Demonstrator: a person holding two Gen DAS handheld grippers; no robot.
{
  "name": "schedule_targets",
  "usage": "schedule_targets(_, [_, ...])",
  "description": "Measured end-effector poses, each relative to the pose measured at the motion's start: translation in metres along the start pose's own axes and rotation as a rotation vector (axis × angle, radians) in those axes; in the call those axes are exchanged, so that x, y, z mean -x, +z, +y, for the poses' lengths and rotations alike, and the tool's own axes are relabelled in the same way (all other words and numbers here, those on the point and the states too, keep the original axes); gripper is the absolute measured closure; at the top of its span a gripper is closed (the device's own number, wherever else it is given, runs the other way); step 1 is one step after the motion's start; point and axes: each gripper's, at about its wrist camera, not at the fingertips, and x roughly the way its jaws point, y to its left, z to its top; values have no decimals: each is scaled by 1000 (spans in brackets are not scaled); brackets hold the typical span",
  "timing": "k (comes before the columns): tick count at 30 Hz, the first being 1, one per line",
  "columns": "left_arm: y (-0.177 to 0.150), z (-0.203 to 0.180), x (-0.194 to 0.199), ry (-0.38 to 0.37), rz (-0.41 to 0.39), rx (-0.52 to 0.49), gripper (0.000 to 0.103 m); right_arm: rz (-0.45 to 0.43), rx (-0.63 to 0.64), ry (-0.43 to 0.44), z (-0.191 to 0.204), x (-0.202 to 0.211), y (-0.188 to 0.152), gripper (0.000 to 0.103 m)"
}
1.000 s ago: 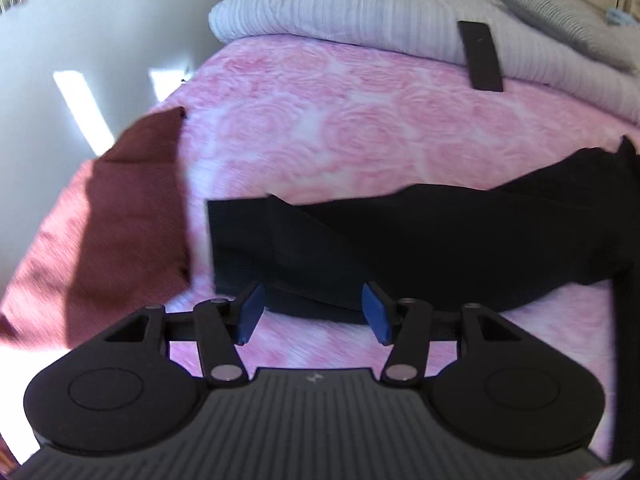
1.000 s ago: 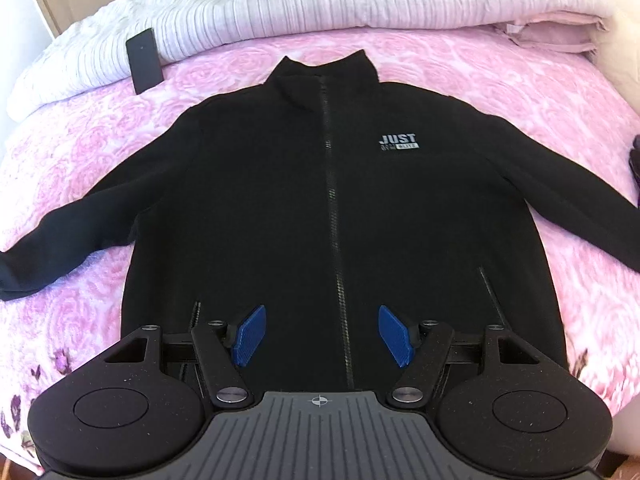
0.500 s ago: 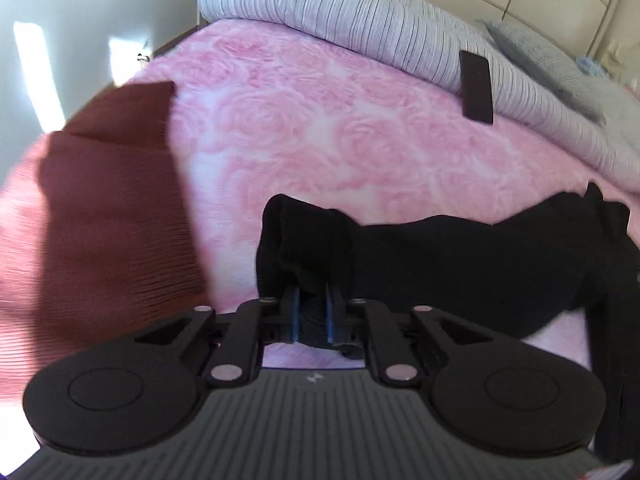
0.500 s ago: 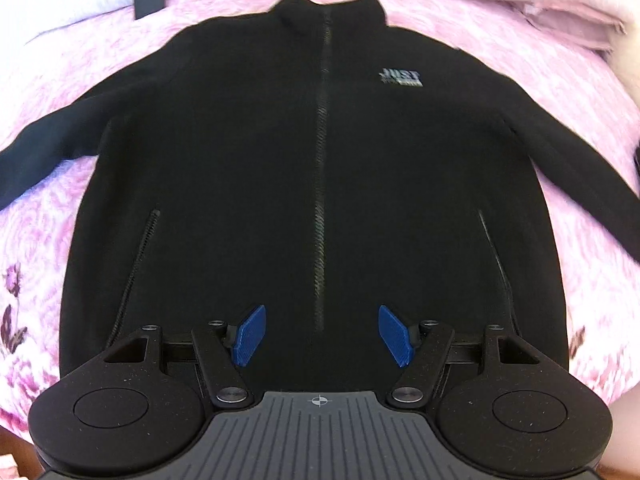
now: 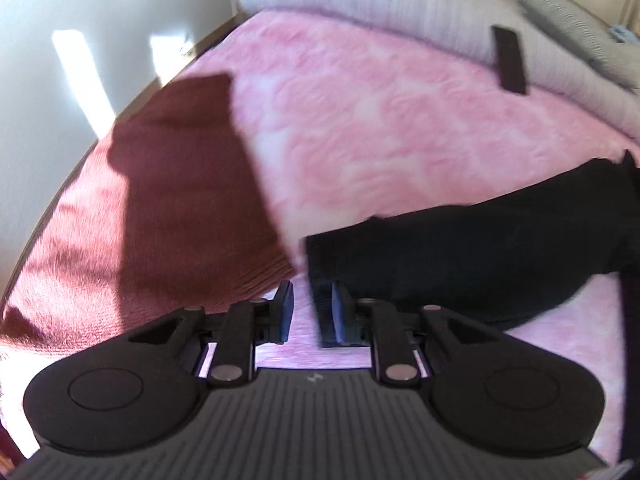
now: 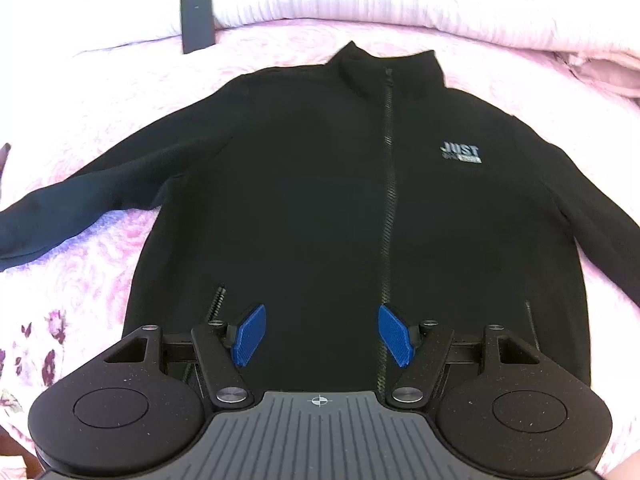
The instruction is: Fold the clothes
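A black zip jacket with a grey "JUST" logo lies flat, front up, on the pink bed. Its left sleeve stretches across the left wrist view, cuff end near the fingers. My left gripper has its jaws a small way apart; the cuff edge lies just in front of the right pad, and the blurred frame does not show a grip. My right gripper is open and empty above the jacket's hem, left of the zip.
A folded dark red garment lies left of the sleeve near the bed edge. A black phone-like slab rests on the white striped duvet at the head, also in the left wrist view. A grey pillow lies behind.
My left gripper shut on the sleeve cuff half a second ago, lifting it; now its jaws have parted slightly and the cuff lies flatter. My right gripper stayed open and shifted left over the hem.
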Motion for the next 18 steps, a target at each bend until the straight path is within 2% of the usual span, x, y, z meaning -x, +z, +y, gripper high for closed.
schedule_targets(5, [-6,-54,42,-71,3,-41,77,35,-80,-21,-22,25,-12,37])
schedule_targets(7, [-13,-79,58,-102,15,-64,72,26,-89,-48,-36,41,-20,37])
schedule_targets(12, [-40,-150,104,-171,51,-158,70,-11,-158,-97,-81,84,-46,37])
schedule_targets(18, [-54,-225,169,-201,28,-241,51,-89,-273,-122,-138,140,-81,37])
